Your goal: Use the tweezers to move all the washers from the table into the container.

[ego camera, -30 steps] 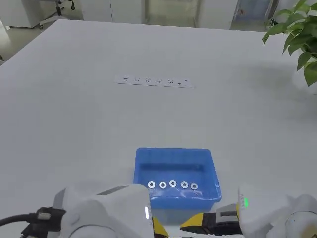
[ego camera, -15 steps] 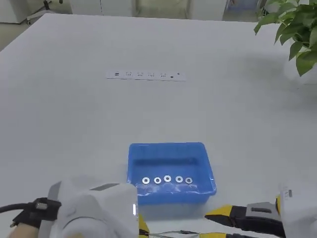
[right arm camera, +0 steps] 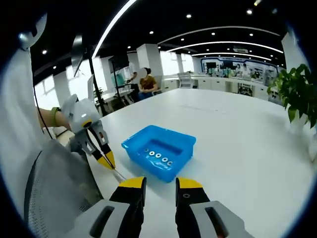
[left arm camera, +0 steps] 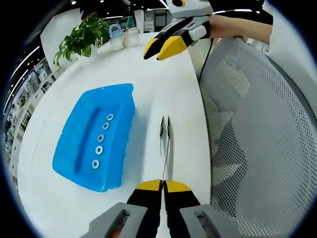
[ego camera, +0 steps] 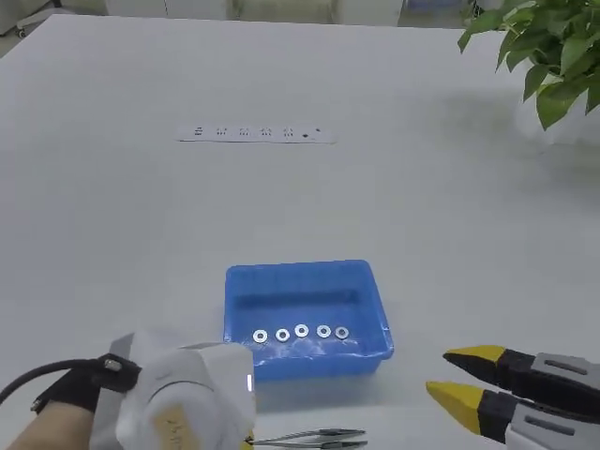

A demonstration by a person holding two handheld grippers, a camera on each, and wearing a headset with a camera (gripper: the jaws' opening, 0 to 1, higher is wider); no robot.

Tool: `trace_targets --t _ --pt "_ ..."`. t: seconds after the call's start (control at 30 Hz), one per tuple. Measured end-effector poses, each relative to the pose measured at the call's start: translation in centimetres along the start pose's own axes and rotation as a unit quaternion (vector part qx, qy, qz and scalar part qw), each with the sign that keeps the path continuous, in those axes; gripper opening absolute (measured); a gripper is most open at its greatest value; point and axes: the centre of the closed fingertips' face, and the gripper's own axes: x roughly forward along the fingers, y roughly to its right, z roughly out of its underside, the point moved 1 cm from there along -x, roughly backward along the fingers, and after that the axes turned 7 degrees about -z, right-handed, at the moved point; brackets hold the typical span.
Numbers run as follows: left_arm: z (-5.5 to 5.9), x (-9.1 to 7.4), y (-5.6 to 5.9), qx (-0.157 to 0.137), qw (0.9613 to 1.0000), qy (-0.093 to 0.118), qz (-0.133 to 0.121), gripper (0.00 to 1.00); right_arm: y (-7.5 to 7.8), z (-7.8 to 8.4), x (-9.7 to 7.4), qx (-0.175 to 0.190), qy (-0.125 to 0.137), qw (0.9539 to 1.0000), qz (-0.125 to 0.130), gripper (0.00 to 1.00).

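A blue container (ego camera: pixel 305 281) stands on the white table near its front edge, with several washers (ego camera: pixel 300 332) in a row on its floor. Thin metal tweezers (ego camera: pixel 309 437) lie level just in front of it. In the left gripper view my left gripper (left arm camera: pixel 162 184) is shut on the rear end of the tweezers (left arm camera: pixel 164 141), which point forward beside the container (left arm camera: pixel 74 148). My right gripper (ego camera: pixel 455 373) hovers open and empty to the right of the container. The right gripper view shows the same gripper (right arm camera: pixel 161 183) open, facing the container (right arm camera: pixel 158 146).
A white power strip (ego camera: pixel 255 133) lies further back on the table. A potted plant (ego camera: pixel 544 56) stands at the far right. A grey mesh chair (left arm camera: pixel 257 148) is close behind the table's front edge. People sit at distant benches.
My right gripper has drawn away to the right from the left gripper. The tweezers now show in front of the container. The head camera has shifted, sliding the scene left.
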Motion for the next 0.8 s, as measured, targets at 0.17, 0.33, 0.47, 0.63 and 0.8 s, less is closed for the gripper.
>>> trace_targets --t 0.17,0.33,0.47,0.63,0.8 --pt "0.4 0.4 0.1 0.009 0.9997 -0.021 0.001 0.00 0.1 -0.6 -0.7 0.026 0.036 0.9988 0.020 0.23" --pt "0.8 0.5 0.0 0.009 0.9993 -0.035 0.000 0.00 0.5 -0.5 -1.6 0.033 0.041 0.9978 0.041 0.25" --pt "0.8 0.5 -0.1 0.008 0.9992 -0.038 -0.002 0.00 1.4 -0.4 -2.7 0.037 0.046 0.9966 0.057 0.26" --pt "0.7 0.4 -0.2 -0.006 0.9994 -0.034 -0.009 0.00 2.0 -1.1 -4.0 0.033 0.057 0.9946 0.080 0.29" --pt "0.5 -0.6 -0.4 -0.045 0.9984 -0.018 -0.028 0.03 2.3 -1.7 -4.9 0.021 0.062 0.9929 0.099 0.34"
